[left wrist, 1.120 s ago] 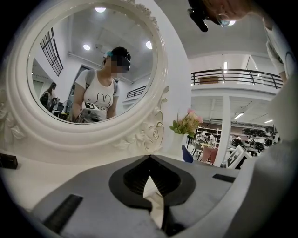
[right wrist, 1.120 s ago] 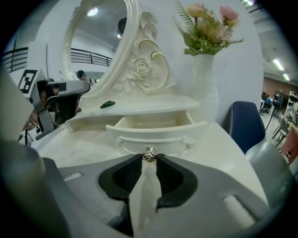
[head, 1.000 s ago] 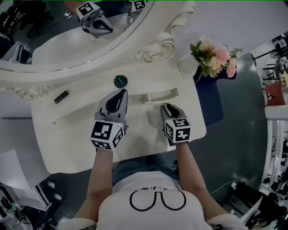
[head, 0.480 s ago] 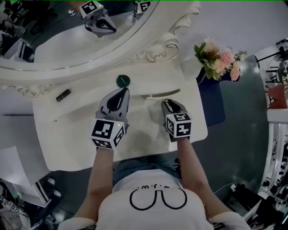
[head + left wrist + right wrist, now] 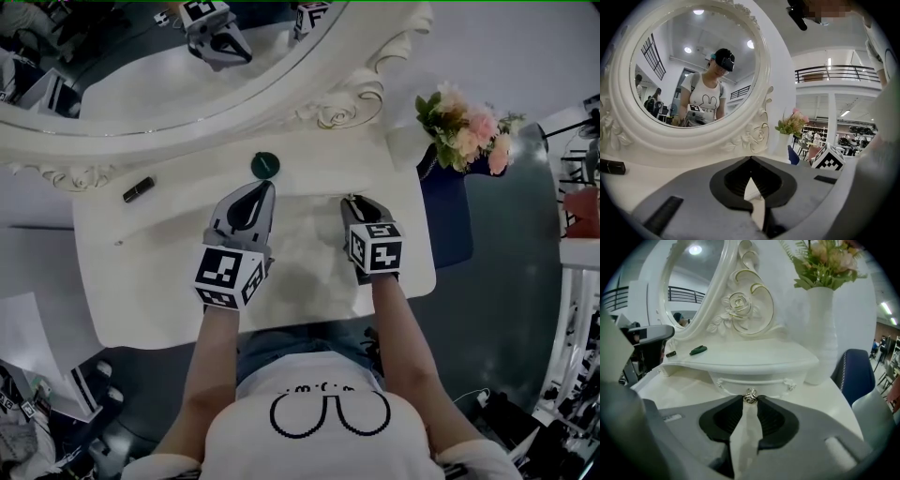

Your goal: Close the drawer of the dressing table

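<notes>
The white dressing table (image 5: 159, 272) fills the middle of the head view. In the right gripper view its drawer (image 5: 771, 380) sits pushed in under the raised shelf, with only the front panel showing. My right gripper (image 5: 750, 399) has its tips closed on the drawer's small silver knob (image 5: 750, 395). From above, the right gripper (image 5: 352, 200) points at the shelf edge and the drawer front is hidden beneath it. My left gripper (image 5: 260, 186) lies beside it over the tabletop, shut on nothing, its tips (image 5: 751, 159) meeting.
A round green item (image 5: 265, 165) and a small dark tube (image 5: 139, 189) lie on the shelf. The ornate oval mirror (image 5: 187, 117) rises behind. A white vase of flowers (image 5: 464, 127) stands at the right corner, and a blue chair (image 5: 450, 220) is beyond it.
The drawer has slid in under the shelf, so its front no longer shows from above. My right gripper moved toward the mirror with the knob. The left gripper stayed put.
</notes>
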Demonstrator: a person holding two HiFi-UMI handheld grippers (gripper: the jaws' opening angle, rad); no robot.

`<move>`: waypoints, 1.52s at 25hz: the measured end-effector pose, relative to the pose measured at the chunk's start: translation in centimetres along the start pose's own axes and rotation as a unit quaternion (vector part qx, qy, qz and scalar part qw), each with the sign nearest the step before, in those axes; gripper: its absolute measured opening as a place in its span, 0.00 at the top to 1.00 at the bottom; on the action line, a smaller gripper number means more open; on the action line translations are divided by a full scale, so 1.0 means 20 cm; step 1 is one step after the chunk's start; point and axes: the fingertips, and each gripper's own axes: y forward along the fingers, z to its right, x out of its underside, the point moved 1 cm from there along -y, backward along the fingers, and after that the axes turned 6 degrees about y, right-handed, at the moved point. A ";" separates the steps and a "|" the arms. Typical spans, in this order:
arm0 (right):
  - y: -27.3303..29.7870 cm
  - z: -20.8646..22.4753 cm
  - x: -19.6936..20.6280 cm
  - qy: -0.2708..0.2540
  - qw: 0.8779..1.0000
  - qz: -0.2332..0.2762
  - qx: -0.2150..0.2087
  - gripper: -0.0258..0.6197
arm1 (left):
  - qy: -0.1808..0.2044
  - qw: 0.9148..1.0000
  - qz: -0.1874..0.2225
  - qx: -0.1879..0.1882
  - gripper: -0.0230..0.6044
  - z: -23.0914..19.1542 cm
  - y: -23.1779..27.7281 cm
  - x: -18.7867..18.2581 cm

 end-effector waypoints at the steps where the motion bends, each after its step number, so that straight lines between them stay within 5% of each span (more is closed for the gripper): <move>1: 0.01 0.00 -0.01 0.000 1.000 0.001 0.000 0.81 | 0.001 1.000 0.000 0.000 0.97 0.00 0.00 0.00; 11: 0.04 -0.01 -0.04 -0.008 1.000 0.011 0.018 0.79 | 0.005 1.000 -0.001 -0.008 0.97 0.03 -0.05 0.00; 13: 0.03 -0.01 -0.04 0.000 1.000 0.014 0.017 0.58 | 0.006 1.000 0.000 -0.012 0.97 0.03 -0.07 0.00; 18: -0.05 -0.01 -0.04 0.015 0.999 0.029 0.014 0.42 | 0.005 1.000 0.005 -0.021 0.97 0.08 -0.12 -0.02; 25: -0.21 -0.10 -0.05 0.026 0.997 0.060 -0.028 0.38 | 0.010 1.000 0.018 -0.022 0.97 0.20 -0.19 -0.07; 29: -0.34 -0.15 -0.10 0.006 0.996 0.079 -0.044 0.42 | 0.018 0.999 0.029 -0.023 0.97 0.26 -0.23 -0.12; 35: -0.59 -0.18 -0.23 -0.053 0.986 0.158 -0.019 0.95 | 0.041 0.998 0.049 -0.025 0.97 0.36 -0.29 -0.20; 38: -0.73 -0.22 -0.30 -0.086 0.976 0.200 -0.018 0.96 | 0.050 0.997 0.056 -0.029 0.97 0.39 -0.33 -0.23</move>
